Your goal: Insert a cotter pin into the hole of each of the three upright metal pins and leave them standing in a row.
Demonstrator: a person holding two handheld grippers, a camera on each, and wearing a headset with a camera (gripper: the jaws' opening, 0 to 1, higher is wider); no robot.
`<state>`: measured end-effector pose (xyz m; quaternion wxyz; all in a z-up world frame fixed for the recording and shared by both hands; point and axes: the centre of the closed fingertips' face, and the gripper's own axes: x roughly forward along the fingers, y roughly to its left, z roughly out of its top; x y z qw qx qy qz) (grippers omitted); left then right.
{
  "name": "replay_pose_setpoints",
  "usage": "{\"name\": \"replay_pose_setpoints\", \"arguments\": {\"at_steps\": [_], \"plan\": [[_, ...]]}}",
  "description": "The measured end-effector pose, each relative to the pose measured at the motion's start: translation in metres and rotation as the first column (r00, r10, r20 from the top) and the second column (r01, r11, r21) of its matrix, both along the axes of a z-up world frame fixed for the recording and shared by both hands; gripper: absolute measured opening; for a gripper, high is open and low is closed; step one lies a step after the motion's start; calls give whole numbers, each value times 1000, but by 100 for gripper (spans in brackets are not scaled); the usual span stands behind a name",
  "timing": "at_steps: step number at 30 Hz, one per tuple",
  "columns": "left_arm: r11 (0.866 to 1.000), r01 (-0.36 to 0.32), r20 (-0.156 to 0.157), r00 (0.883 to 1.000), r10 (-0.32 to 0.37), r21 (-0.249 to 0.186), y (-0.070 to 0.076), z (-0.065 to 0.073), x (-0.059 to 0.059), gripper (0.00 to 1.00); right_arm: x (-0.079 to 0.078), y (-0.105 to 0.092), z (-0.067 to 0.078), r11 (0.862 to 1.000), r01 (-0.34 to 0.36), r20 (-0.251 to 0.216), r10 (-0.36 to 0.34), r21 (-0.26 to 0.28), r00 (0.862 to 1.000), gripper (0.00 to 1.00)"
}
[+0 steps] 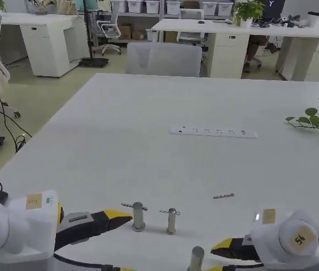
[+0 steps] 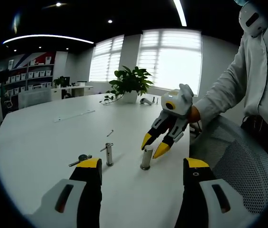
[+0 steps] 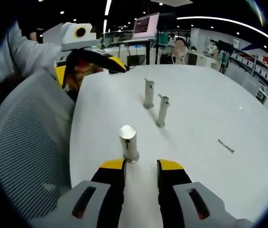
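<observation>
two posts [image 1: 138, 217] pinned, third insertion due. bare post [image 3: 129, 141] just ahead of your right tool [image 3: 141, 167], jaws apart, holding nothing. left tool [image 2: 142, 165] likewise. next: lift loose cotter pin [image 1: 223, 196] off counter [image 1: 148, 130].

Three silver metal pins stood upright on the white counter [image 1: 148, 141]. The left pin [image 1: 138, 217] had a cotter pin [image 1: 132, 206] through its top, sticking out sideways. The middle pin [image 1: 171, 221], just beside it, also carried a cotter pin [image 1: 166, 212]. The third pin [image 1: 196, 258] stood nearer the person, to the right, top bare [image 3: 128, 134]. One loose cotter pin [image 1: 223, 196] lay flat, well apart from the row.
</observation>
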<state>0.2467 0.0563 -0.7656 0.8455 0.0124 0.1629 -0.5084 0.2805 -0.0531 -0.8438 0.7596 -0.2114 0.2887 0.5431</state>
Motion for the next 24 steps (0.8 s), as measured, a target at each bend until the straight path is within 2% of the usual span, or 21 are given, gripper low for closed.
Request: {"name": "replay_pose_setpoints", "arguments": {"at_steps": [6,11,15,24], "plan": [[1000,-6,-1,1000,6,-1,1,0,0,69,23,-23,4,999,-2,0,2,-36,1000,26],[1000,-11,-6,1000,11,-2,2,-1,0,69,50,-37,6,997,21,29,-19,-70,999,26],[1000,-16,-7,1000,16,-4,3,-1,0,69,73,-45,8,995,36,48,-31,-90,998,25],[1000,-29,-20,999,29,-5,7,-4,0,69,113,-54,9,990,35,67,-26,-140,997,25]]}}
